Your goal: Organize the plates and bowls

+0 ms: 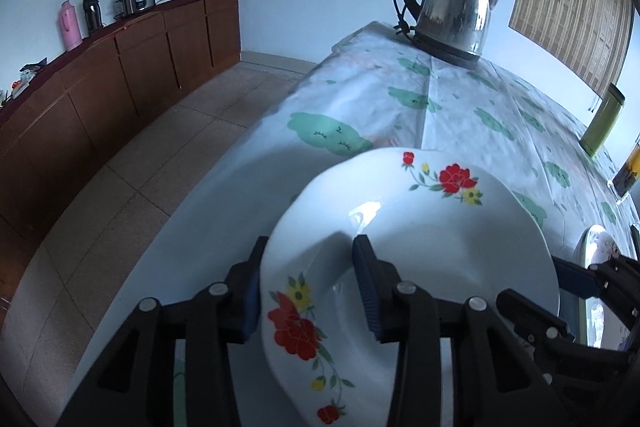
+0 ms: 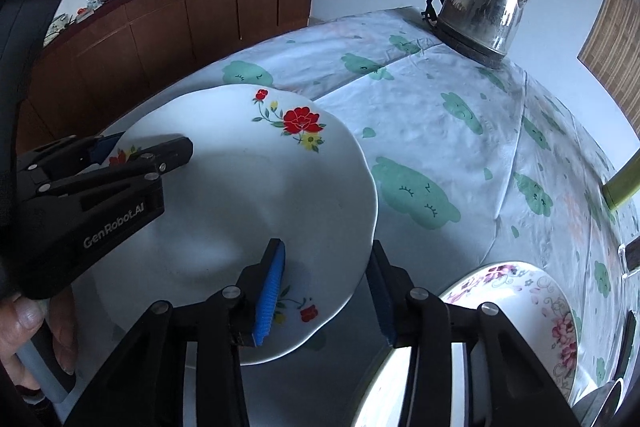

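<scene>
- Room first: ahead of both claws the tablecloth (image 2: 460, 131) is mostly bare up to the steel kettle (image 1: 452, 15) at the far end, so plenty of open surface that way. Table edge drops to the tiled floor (image 1: 132, 163) just left of the left gripper (image 1: 308, 287).
- Left gripper comes in tilted steeply down, clamped on the near-left rim of the white flowered plate (image 1: 420, 227), one blue pad under the rim and one on top.
- Right gripper (image 2: 326, 291) is angled down too, straddling the plate's near-right rim, left finger (image 2: 272, 287) over the plate and the other outside it; can't tell if the pads actually press.
- Plate is round, so no long axis, face up, far edge toward the kettle.
- Pink-flowered plate (image 2: 552, 311) sits just right of the right claw.
</scene>
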Available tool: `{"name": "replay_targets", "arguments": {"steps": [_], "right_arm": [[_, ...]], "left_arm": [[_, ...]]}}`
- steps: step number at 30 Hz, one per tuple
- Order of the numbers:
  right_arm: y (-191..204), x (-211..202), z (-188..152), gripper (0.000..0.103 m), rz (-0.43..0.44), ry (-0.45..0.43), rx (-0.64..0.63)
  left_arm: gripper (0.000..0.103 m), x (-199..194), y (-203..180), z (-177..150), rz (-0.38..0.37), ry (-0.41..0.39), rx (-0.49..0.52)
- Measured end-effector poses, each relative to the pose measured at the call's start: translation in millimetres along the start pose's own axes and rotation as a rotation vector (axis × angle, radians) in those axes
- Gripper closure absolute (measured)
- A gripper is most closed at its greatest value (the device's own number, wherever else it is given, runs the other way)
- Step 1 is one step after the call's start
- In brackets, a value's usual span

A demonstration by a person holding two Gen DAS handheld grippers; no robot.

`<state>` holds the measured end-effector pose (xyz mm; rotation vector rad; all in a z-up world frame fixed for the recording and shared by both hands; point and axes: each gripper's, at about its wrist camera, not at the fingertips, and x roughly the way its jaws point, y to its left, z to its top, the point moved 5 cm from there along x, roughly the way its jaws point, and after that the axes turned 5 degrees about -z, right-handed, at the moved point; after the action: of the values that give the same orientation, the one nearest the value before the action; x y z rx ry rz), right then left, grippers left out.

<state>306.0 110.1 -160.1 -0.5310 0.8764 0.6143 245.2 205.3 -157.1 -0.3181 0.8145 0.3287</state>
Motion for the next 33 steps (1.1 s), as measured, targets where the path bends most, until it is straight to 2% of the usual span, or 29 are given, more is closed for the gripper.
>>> {"name": "replay_targets", "arguments": {"steps": [5,15,22,33], "right_arm": [[0,-5,-2,0.061,0.021,-0.027,0.036],[-4,-24,-5,0.061,0.054,-0.083,0.074],[-8,-27,-11,0.061,0.088,-0.088,0.104],[-12,-41,-14,0.061,0.13,-0.13,0.142]], "left_arm": [[0.063,-10,-2,2,0.012,-0.05,0.021],[0.062,-16,-3,5,-0.012,-0.08,0.025],[0.063,-14,-6,4,-0.042,-0.072,0.02],[0.063,-22,-8,8,-0.082,-0.105,0.01]]}}
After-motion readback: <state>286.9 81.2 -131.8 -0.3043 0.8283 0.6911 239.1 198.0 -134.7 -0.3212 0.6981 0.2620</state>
